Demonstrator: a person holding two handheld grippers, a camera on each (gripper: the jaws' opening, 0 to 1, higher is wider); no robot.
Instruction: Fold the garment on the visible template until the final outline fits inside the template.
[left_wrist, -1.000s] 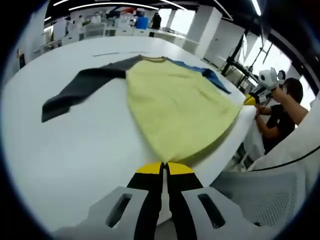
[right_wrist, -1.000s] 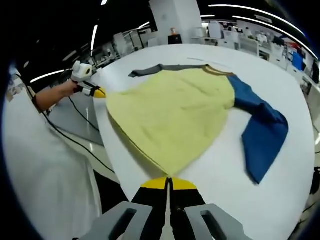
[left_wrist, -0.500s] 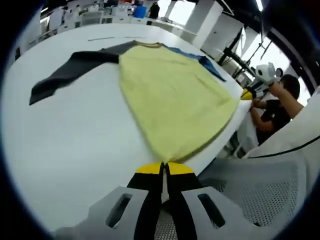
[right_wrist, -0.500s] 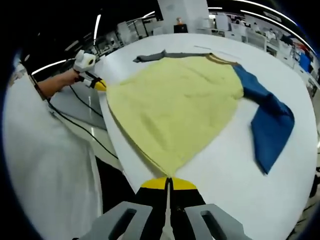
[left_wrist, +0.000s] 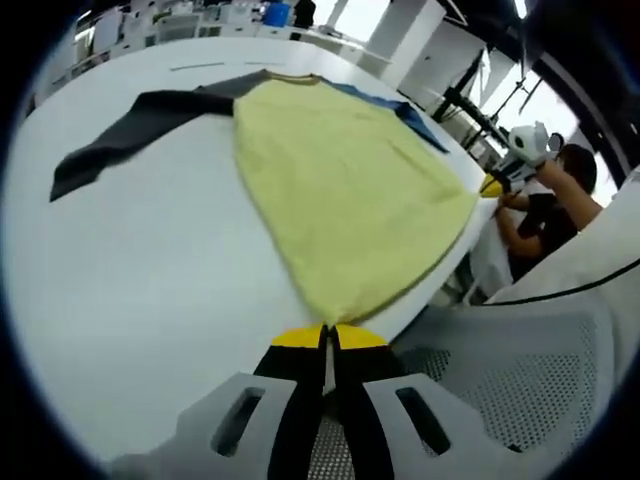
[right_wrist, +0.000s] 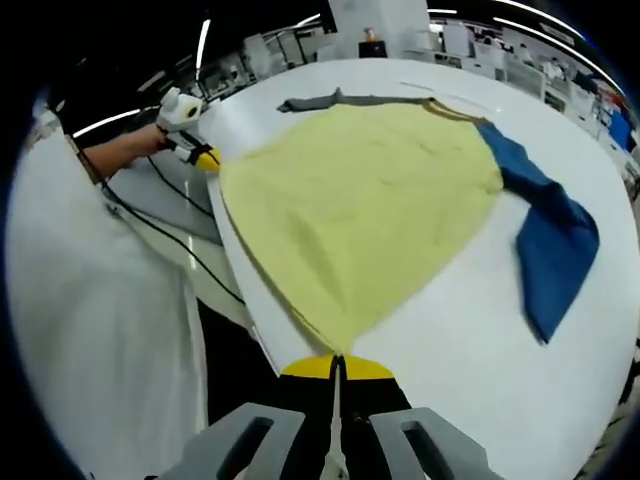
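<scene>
A long-sleeved garment lies spread on the white table (left_wrist: 130, 300). Its body (left_wrist: 340, 190) is yellow, one sleeve (left_wrist: 130, 130) dark grey and the other sleeve (left_wrist: 415, 120) blue. My left gripper (left_wrist: 328, 335) is shut on one corner of the hem at the table's near edge. My right gripper (right_wrist: 336, 362) is shut on the other hem corner of the yellow body (right_wrist: 370, 200). The hem stretches between them along the table edge. Each gripper shows in the other's view: the right gripper (left_wrist: 493, 186) and the left gripper (right_wrist: 205, 158). The blue sleeve (right_wrist: 555, 240) lies bent, and the grey sleeve (right_wrist: 320, 101) points away.
A mesh chair (left_wrist: 500, 400) stands just off the table edge. The person's white sleeve (right_wrist: 90, 330) and a black cable (right_wrist: 190, 255) hang beside the table (right_wrist: 480, 340). Desks and equipment (left_wrist: 200, 15) stand far behind. A thin line (right_wrist: 420, 88) marks the far tabletop.
Both grippers stay shut on the hem corners. Both views have shifted a little, and the yellow body looks drawn slightly flatter along the table edge.
</scene>
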